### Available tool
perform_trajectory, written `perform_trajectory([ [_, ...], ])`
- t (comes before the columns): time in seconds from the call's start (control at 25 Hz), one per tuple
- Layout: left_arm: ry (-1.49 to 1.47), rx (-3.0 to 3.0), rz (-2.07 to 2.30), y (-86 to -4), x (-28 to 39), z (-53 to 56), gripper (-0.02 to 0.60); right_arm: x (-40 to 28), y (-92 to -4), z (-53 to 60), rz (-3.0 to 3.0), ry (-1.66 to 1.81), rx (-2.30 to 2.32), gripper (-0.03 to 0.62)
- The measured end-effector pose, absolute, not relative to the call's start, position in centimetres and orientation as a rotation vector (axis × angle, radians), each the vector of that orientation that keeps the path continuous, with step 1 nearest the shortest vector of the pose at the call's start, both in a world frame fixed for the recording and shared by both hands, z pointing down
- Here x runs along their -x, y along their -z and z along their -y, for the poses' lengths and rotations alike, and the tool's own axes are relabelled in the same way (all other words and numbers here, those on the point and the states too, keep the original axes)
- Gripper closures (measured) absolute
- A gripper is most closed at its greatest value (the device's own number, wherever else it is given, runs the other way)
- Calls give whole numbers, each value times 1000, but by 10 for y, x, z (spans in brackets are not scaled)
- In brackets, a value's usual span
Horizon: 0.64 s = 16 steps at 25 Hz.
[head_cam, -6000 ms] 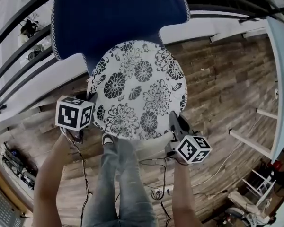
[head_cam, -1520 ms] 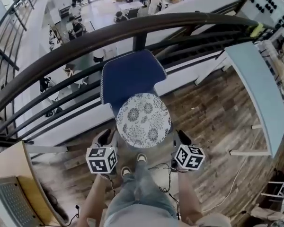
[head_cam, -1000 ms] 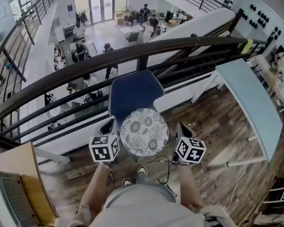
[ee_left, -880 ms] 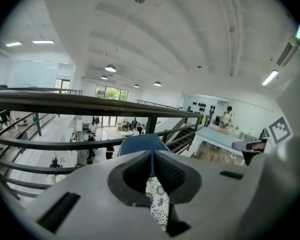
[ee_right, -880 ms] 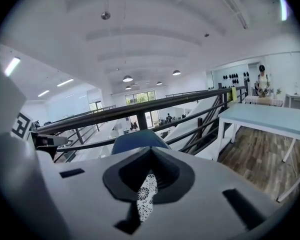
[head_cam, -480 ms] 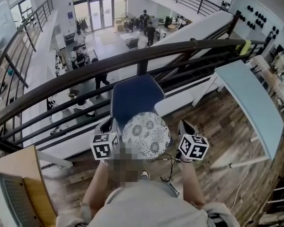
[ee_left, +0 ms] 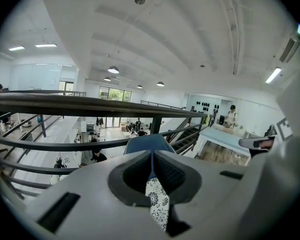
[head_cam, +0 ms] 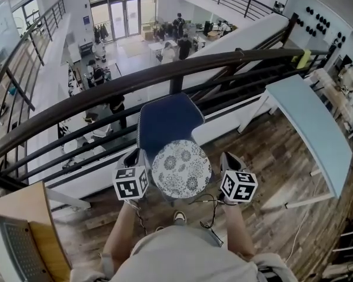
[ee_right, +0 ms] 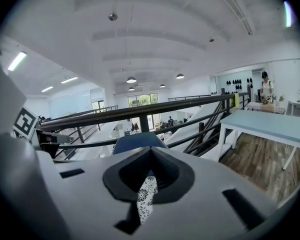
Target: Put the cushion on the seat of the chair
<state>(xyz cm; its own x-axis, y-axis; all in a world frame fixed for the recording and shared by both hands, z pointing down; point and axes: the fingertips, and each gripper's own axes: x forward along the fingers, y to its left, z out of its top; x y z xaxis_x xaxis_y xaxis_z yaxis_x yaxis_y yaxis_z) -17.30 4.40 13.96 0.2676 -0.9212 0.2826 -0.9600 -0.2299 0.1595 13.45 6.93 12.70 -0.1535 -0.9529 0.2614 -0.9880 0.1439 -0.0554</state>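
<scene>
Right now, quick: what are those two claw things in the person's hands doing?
Left gripper: closed, holding nothing.
Right gripper: closed, holding nothing.
The cushion lies on the chair seat.

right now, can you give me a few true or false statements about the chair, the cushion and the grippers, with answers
1. The floral cushion lies on the seat of the chair. True.
2. The left gripper has its jaws wide open. False: they are together, with nothing held.
3. The chair's back is blue. True.
4. In the head view the light blue table stands left of the chair. False: it stands to the chair's right.
</scene>
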Motion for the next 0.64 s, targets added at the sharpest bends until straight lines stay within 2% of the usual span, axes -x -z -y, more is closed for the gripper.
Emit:
perform_trajectory([
  [0.64,-210,-2249,1685,-155,166,-54,566,-138,-139,-90,2229,-348,-1936,592],
])
